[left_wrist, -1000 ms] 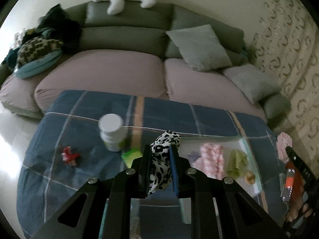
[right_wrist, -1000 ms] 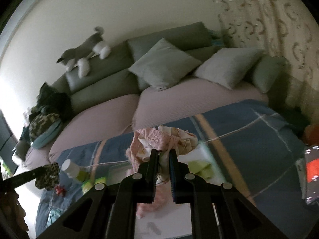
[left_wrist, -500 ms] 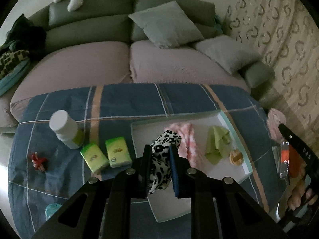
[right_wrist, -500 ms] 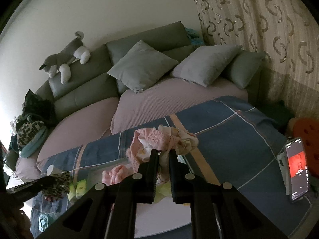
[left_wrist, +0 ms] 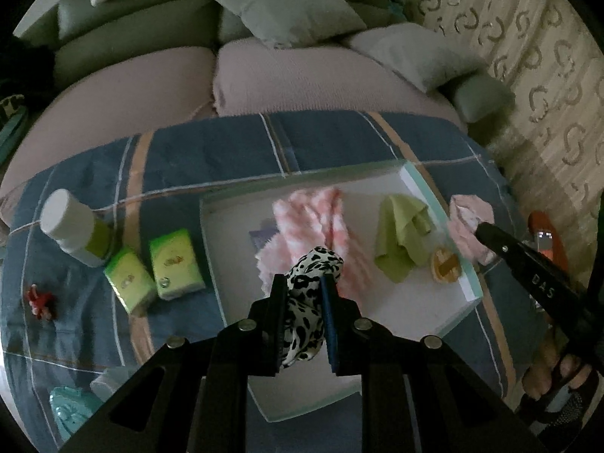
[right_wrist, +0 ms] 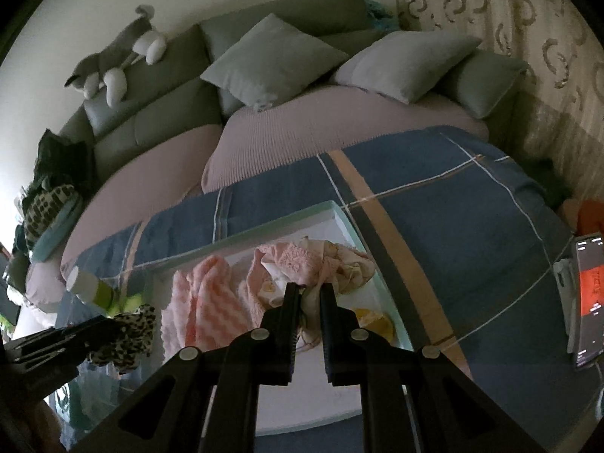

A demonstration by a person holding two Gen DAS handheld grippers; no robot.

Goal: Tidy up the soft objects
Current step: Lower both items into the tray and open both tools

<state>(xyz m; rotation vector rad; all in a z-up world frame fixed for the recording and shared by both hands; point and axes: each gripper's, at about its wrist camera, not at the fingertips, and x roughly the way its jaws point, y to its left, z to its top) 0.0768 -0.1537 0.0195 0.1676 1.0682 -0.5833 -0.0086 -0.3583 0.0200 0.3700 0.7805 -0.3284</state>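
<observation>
Over the tray [left_wrist: 434, 192] (pink towel [left_wrist: 321, 222], green cloth [left_wrist: 400, 238] inside) my left gripper [left_wrist: 304, 294] clamps a spotted scrunchie [left_wrist: 309, 302], right gripper [right_wrist: 310, 298] pink cloth [right_wrist: 313, 264].

A crumpled black-and-white leopard-print cloth [left_wrist: 311, 264] and a bunched pale pink fabric bundle [right_wrist: 302, 264] hang above the white shallow tray [left_wrist: 422, 309], each pinched between fingers

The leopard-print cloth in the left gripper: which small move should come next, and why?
Probably lower it onto the bare part of the white tray and open the jaws. The left gripper is shut on the leopard-print cloth, which hangs over the tray, where a pink checked cloth and a green cloth already lie.
</observation>
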